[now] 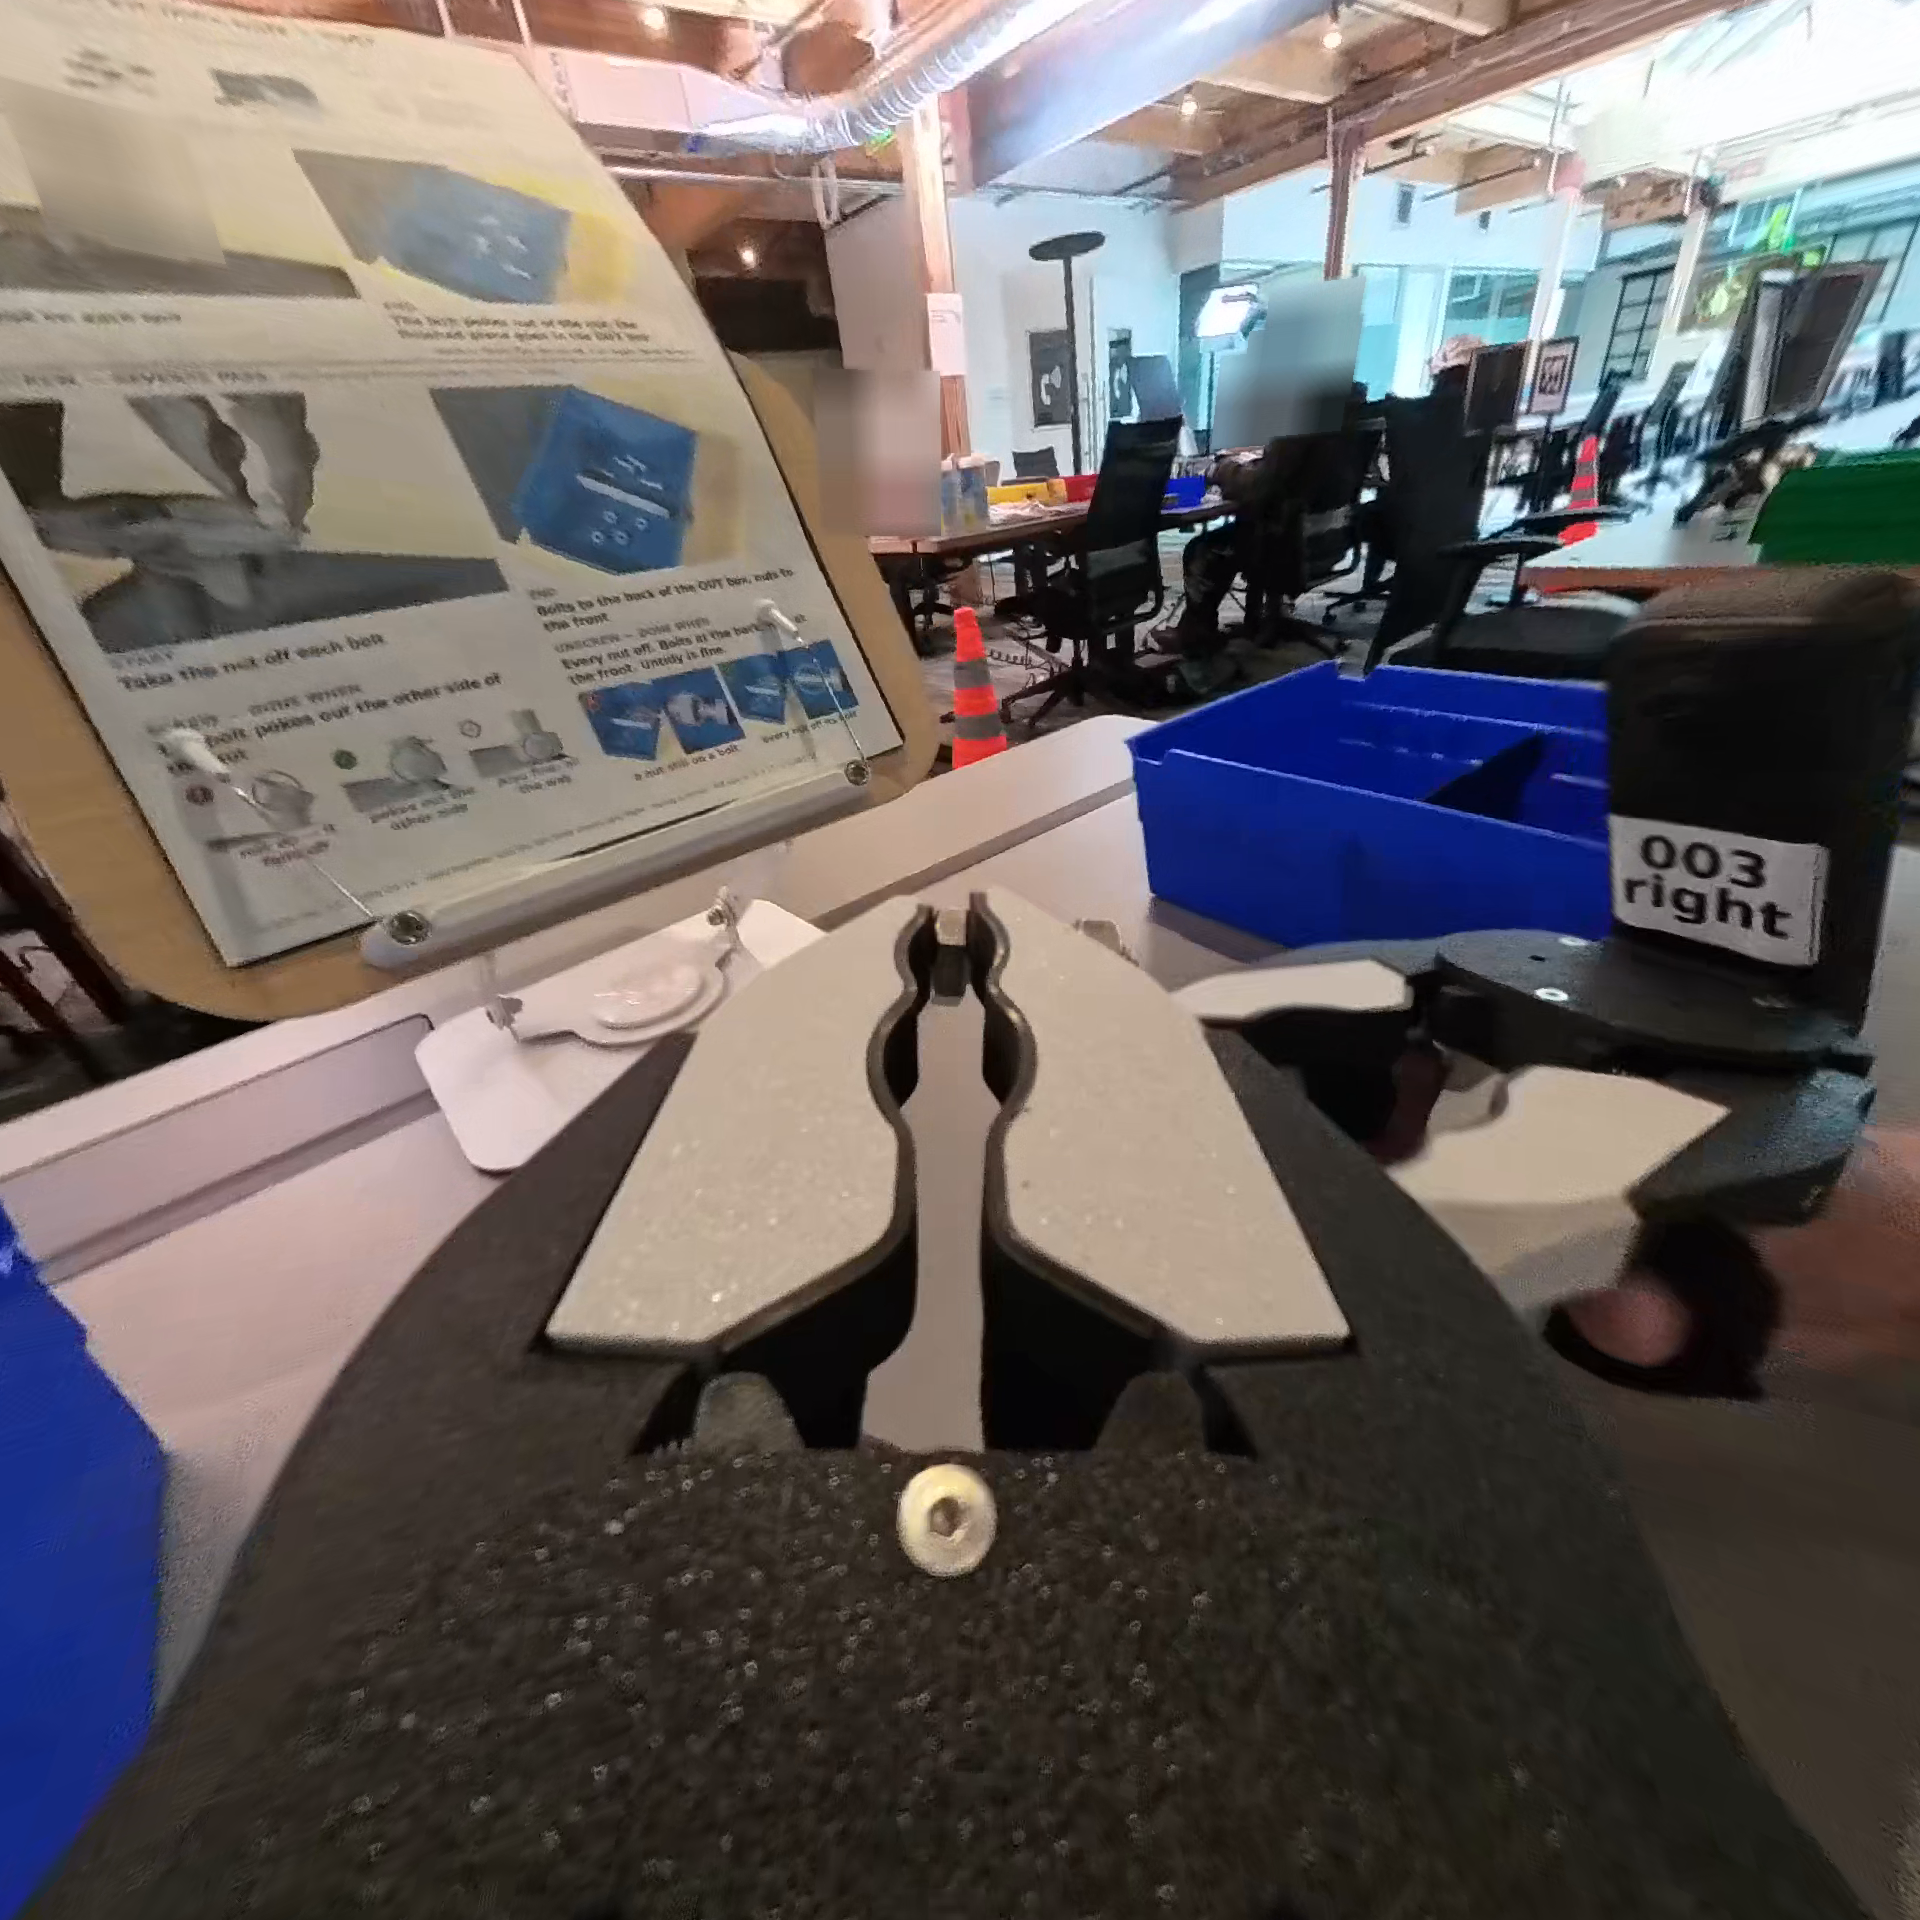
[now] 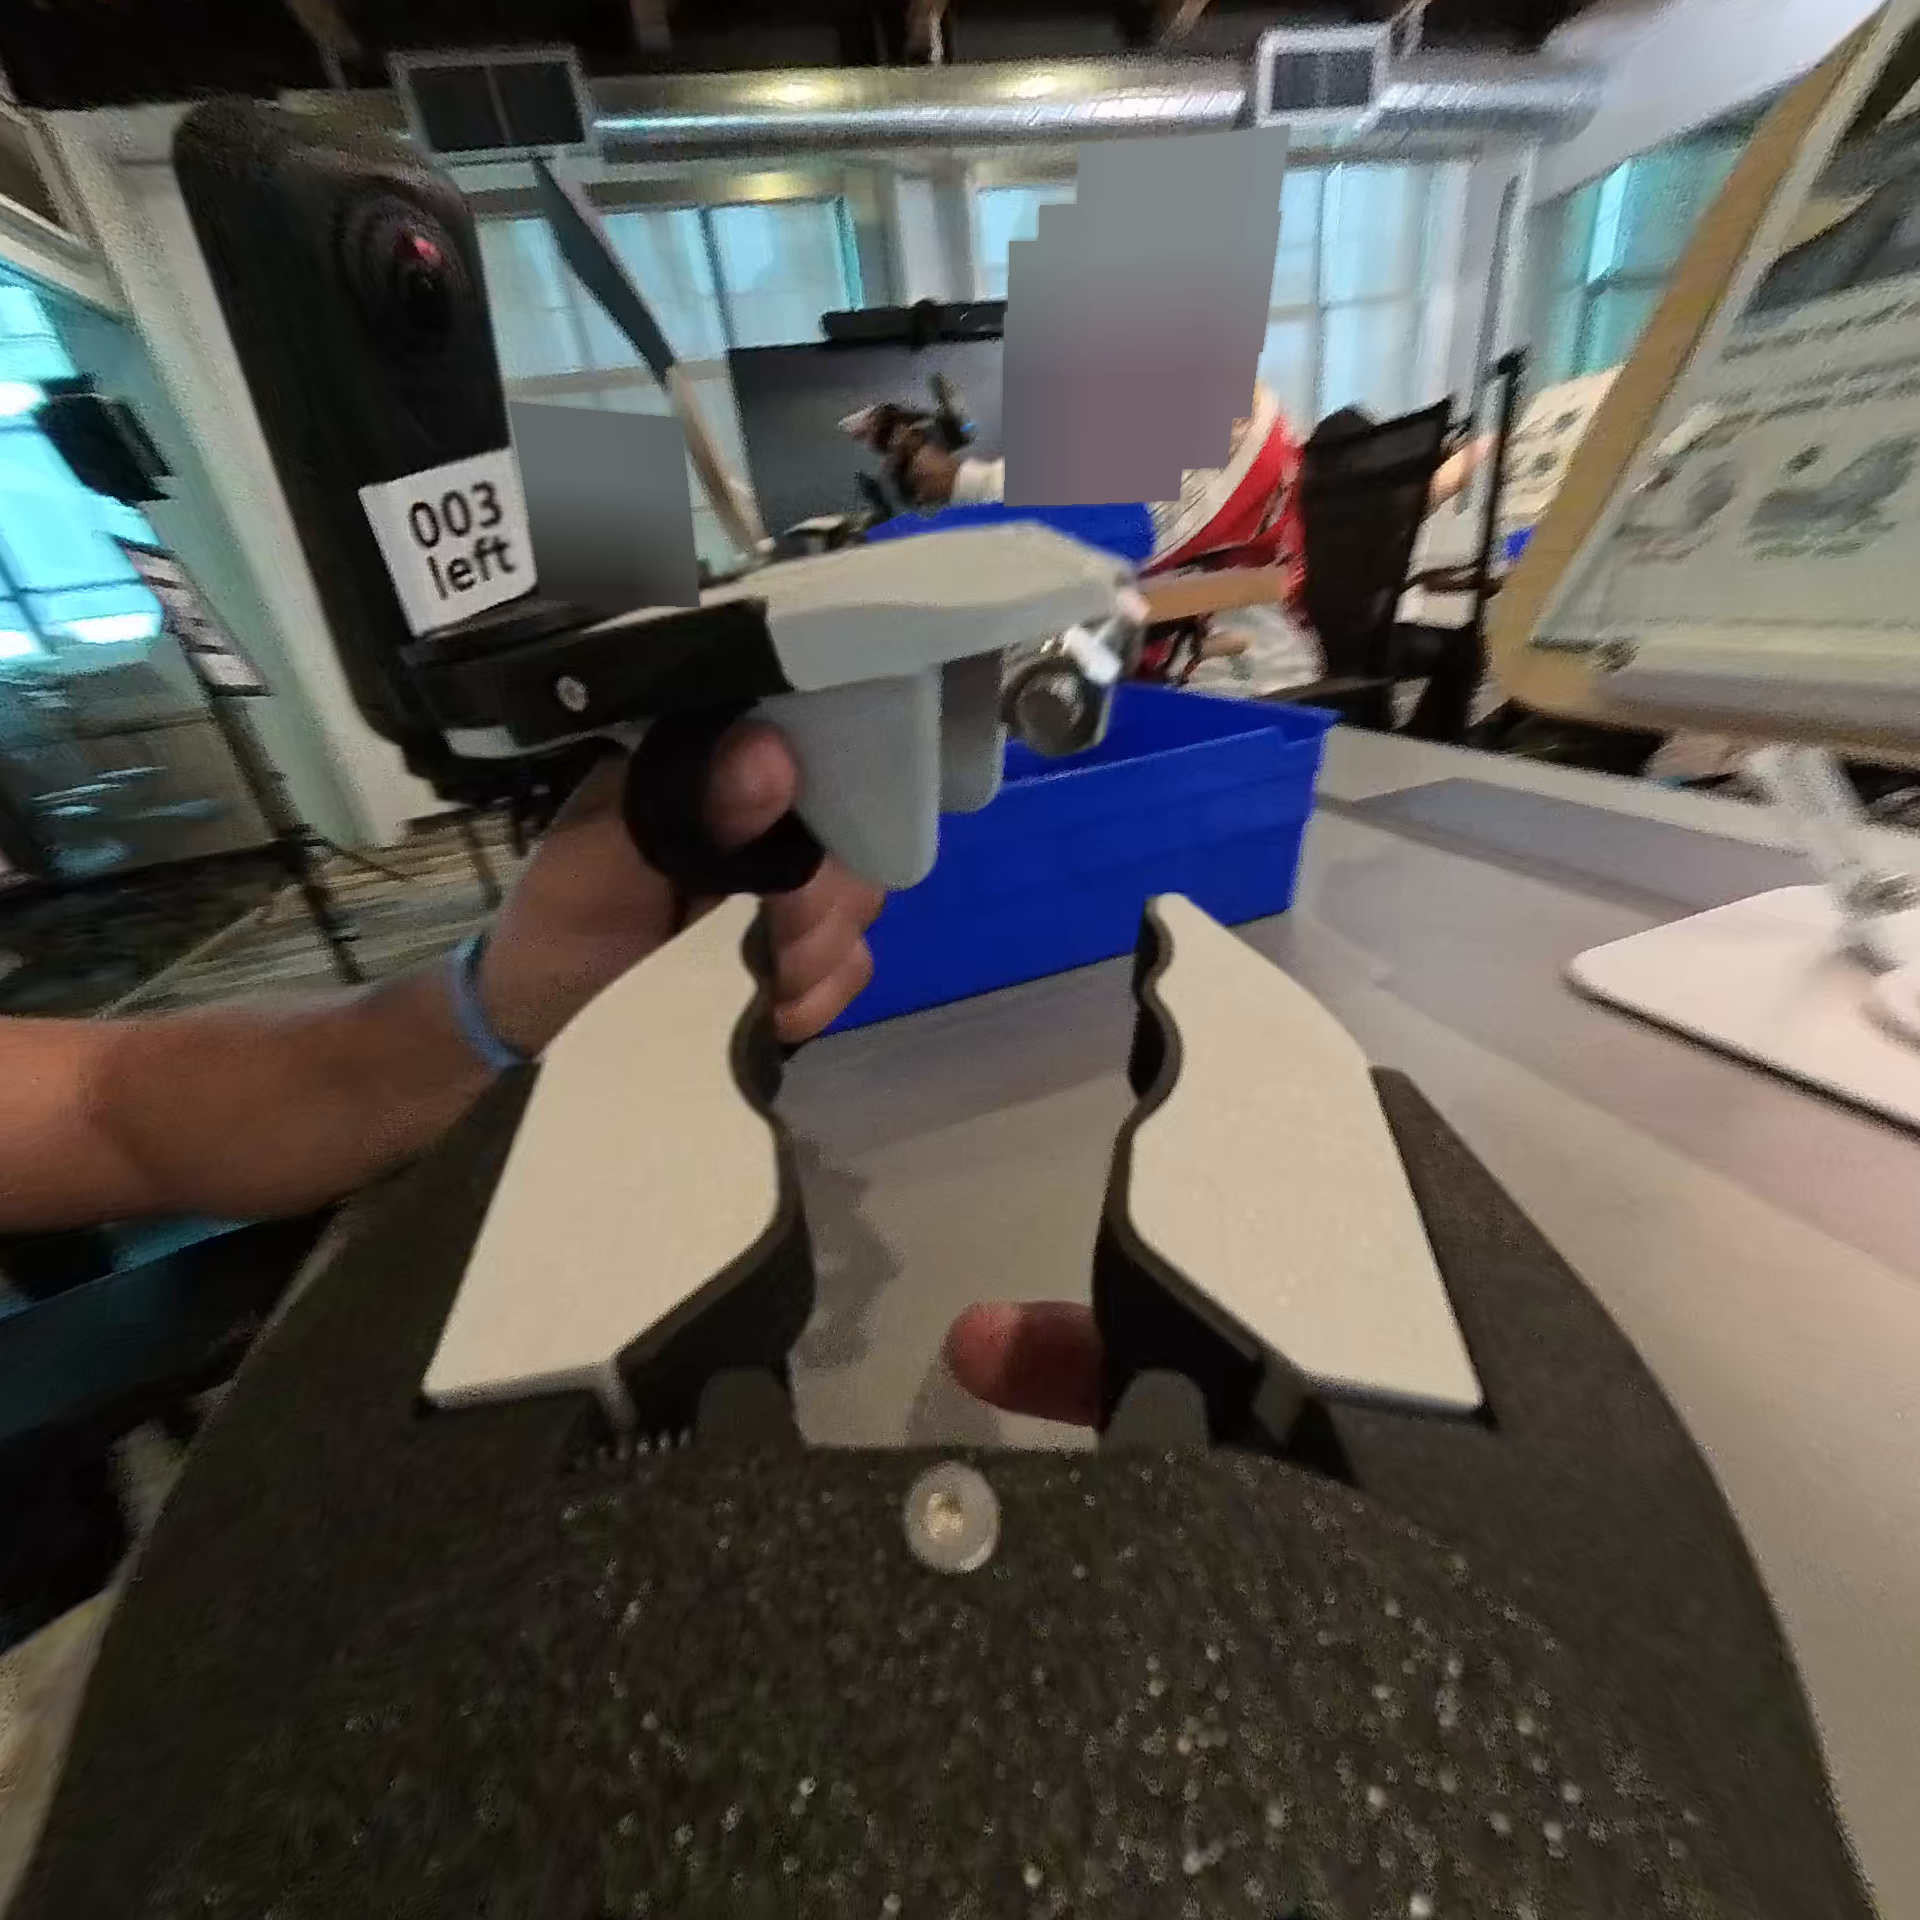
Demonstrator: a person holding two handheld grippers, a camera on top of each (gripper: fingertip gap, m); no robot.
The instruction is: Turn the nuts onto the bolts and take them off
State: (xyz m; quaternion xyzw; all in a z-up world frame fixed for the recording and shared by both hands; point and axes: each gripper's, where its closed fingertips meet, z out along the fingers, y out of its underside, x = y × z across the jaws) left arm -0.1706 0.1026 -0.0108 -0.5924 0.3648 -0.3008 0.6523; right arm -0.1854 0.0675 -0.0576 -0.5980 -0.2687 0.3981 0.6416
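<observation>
The blue plastic divided bin (image 1: 1351, 821) is sitting on the grey worktop (image 1: 997, 852), contents hidden from here. The left gripper (image 1: 951, 961) is clamping its jaws on a silver steel bolt (image 2: 1070, 686) with a nut. The right gripper (image 2: 956, 997) is hanging wide open, holding nothing. A laminated instruction board (image 1: 416, 520) is standing just behind.

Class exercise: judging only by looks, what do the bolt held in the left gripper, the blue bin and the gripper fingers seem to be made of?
Bolt: probably steel, bright silvery and shiny, with highlights on its head.
Blue bin: apparently moulded plastic, smooth and slightly glossy, uniform colour, thin walls and divider.
Fingers of the left gripper: likely printed or moulded plastic, matte grey with a fine grainy, speckled surface; the exact material is uncertain.
</observation>
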